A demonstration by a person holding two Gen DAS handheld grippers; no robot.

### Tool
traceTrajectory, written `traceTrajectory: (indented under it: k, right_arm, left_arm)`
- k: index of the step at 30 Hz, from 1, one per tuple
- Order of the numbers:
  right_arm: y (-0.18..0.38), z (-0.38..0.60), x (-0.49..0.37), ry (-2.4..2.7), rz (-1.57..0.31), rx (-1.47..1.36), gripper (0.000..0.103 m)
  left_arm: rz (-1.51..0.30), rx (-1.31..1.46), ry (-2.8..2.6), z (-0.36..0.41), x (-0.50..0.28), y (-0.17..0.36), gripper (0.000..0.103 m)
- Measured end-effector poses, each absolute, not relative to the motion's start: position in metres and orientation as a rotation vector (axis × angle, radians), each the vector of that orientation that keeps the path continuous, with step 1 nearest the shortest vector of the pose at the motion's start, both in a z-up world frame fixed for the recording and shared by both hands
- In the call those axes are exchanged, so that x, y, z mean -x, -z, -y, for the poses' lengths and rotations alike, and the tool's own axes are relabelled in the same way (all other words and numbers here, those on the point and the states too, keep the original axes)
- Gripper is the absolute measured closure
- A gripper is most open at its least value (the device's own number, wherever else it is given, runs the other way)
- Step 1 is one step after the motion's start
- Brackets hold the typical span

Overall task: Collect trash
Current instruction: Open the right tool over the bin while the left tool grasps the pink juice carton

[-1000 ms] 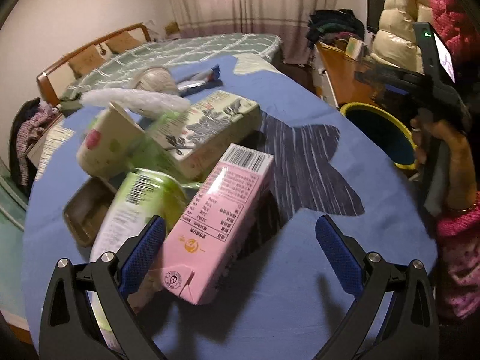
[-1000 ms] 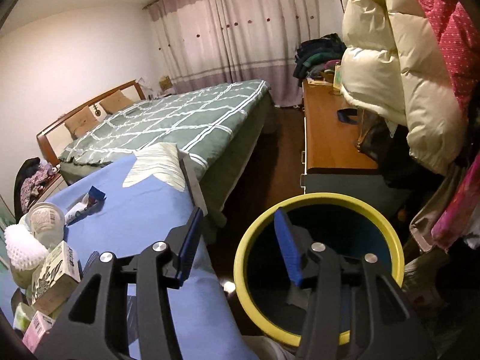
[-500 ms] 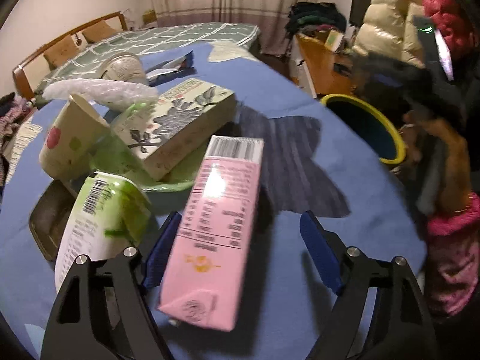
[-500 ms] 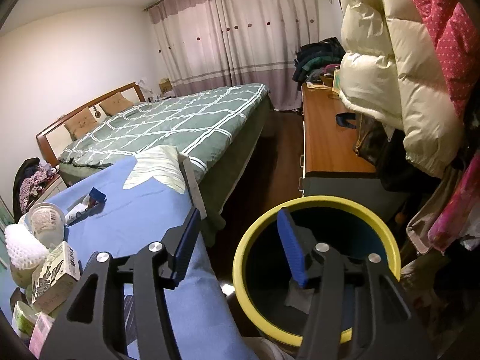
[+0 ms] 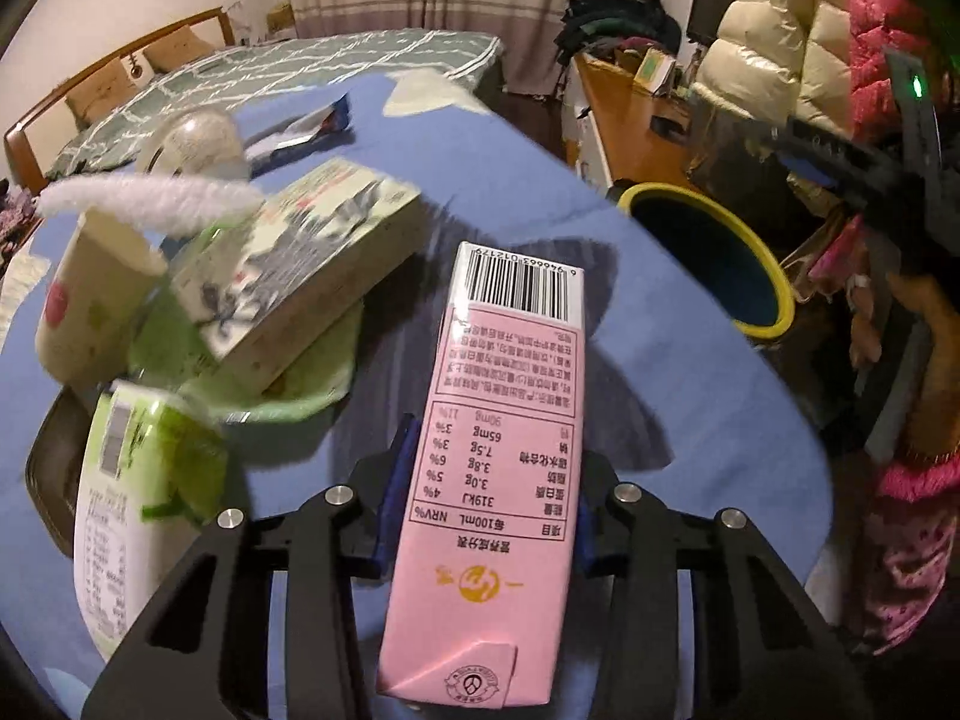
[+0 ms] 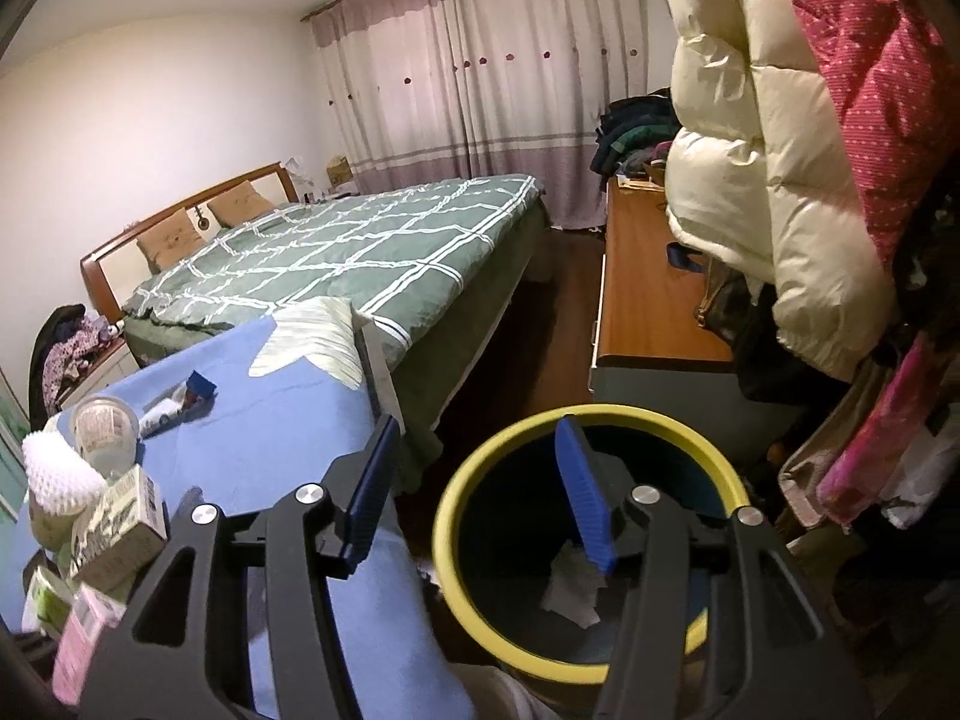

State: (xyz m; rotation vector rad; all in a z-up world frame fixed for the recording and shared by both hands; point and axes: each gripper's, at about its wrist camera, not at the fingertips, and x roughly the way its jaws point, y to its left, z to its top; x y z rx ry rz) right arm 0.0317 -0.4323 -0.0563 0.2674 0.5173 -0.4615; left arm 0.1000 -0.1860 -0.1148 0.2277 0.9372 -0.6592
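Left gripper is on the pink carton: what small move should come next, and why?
Probably lift it off the blue tablecloth. The left gripper has just closed on the pink carton, both pads pressing its sides, and the yellow-rimmed bin waits at the table's right edge.

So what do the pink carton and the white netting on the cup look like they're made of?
Pink carton: probably coated paperboard with a slight sheen; printed label, crisp folded edges and a glued flap at the near end. White netting: looks like soft foam mesh, matte; the right wrist view shows its bumpy, puffy weave.

left tool (image 5: pixel 489 510) clamped, right tool (image 6: pixel 480 492) agape
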Motion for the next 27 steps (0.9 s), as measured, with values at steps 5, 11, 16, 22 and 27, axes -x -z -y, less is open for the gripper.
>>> traceTrajectory:
  k: [5, 11, 16, 22, 27]
  right_arm:
    - [0.059, 0.445, -0.006, 0.483, -0.541, -0.257, 0.051]
    - [0.057, 0.461, 0.027, 0.517, -0.555, -0.241, 0.051]
    - [0.055, 0.468, 0.044, 0.533, -0.560, -0.228, 0.051]
    - [0.057, 0.480, 0.057, 0.556, -0.567, -0.241, 0.051]
    - [0.058, 0.491, 0.067, 0.590, -0.567, -0.255, 0.051]
  left_arm:
    - [-0.918, -0.230, 0.701, 0.221, -0.104, 0.097, 0.061]
    - [-0.899, -0.248, 0.794, 0.292, -0.114, 0.078, 0.061]
    - [-0.907, -0.251, 0.855, 0.353, -0.130, 0.072, 0.061]
    - [-0.970, -0.269, 0.886, 0.422, -0.149, 0.093, 0.061]
    - [-1.015, -0.300, 0.876, 0.468, -0.158, 0.119, 0.060]
